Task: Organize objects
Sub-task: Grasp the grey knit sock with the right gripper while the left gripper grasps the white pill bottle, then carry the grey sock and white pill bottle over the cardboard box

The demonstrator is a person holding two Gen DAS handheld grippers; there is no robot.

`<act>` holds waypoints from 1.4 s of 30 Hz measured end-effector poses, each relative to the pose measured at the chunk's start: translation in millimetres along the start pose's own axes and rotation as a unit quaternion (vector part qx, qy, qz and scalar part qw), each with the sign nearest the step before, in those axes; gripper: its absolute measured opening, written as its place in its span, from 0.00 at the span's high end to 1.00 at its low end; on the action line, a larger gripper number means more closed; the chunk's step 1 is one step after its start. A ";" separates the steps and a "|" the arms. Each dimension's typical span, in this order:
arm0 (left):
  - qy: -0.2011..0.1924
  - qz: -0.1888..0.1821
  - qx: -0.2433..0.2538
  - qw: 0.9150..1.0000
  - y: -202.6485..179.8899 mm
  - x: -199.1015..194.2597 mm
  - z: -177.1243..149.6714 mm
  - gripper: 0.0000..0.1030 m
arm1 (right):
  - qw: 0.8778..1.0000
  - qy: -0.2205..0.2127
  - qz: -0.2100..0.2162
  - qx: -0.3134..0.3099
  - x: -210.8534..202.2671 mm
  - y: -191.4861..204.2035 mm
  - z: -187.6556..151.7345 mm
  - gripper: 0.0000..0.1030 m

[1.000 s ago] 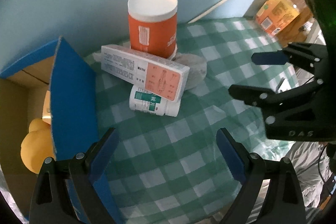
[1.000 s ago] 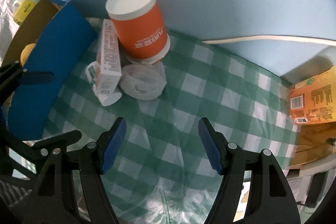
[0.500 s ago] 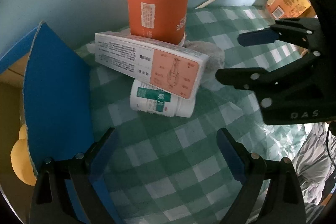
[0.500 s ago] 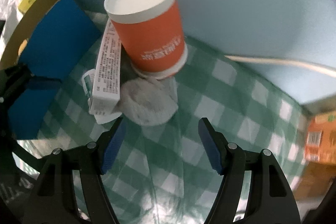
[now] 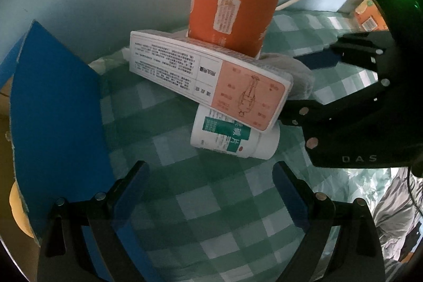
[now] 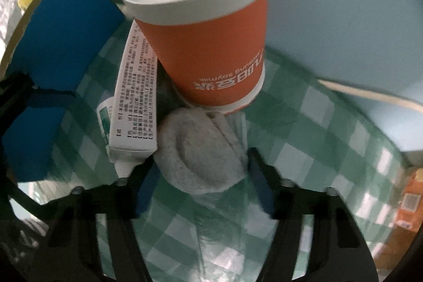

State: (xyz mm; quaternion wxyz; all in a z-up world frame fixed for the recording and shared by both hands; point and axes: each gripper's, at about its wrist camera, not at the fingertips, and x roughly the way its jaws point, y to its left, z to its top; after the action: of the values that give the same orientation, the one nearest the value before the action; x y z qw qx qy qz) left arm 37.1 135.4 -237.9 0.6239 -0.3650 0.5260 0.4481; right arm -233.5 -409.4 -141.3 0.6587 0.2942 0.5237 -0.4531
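"DAS" is printed on the black body of the right hand-held gripper (image 5: 341, 86), and "soymilk" is read upside down on the orange paper cup (image 6: 216, 44); other print is illegible.

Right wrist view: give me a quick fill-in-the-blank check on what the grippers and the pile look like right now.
1. The right gripper has its open fingers on either side of the grey ____.
2. The orange cup stands upside down with its ____ lid on the cloth.
3. The medicine box lies partly on top of the white ____.
4. The left gripper is open and holds ____.

Missing words: sock; white; bottle; nothing
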 end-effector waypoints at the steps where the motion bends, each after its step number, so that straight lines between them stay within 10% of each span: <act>1: 0.000 -0.001 -0.002 1.000 0.8 0.6 1.2 0.08 | 1.000 -0.004 -0.001 0.006 -1.3 -1.7 -1.6 0.45; 22: 0.020 -0.005 0.011 1.000 -24.9 26.3 30.8 0.05 | 0.989 -0.013 -0.019 0.145 -35.9 -38.1 -101.7 0.47; 29: 0.012 0.021 0.028 0.999 -26.0 25.7 32.5 0.32 | 0.990 -0.020 -0.032 0.137 -41.1 -28.1 -116.1 0.47; 42: -0.015 0.003 0.065 0.998 -27.3 -9.3 -13.1 0.32 | 0.994 -0.044 -0.031 0.097 -55.7 -9.2 -113.5 0.47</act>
State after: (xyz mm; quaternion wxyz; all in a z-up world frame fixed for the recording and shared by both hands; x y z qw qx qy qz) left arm 58.1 112.6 -231.5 0.6529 -0.3156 0.5457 0.4199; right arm -292.2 -299.3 -118.8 0.6350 0.3202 0.4568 -0.5344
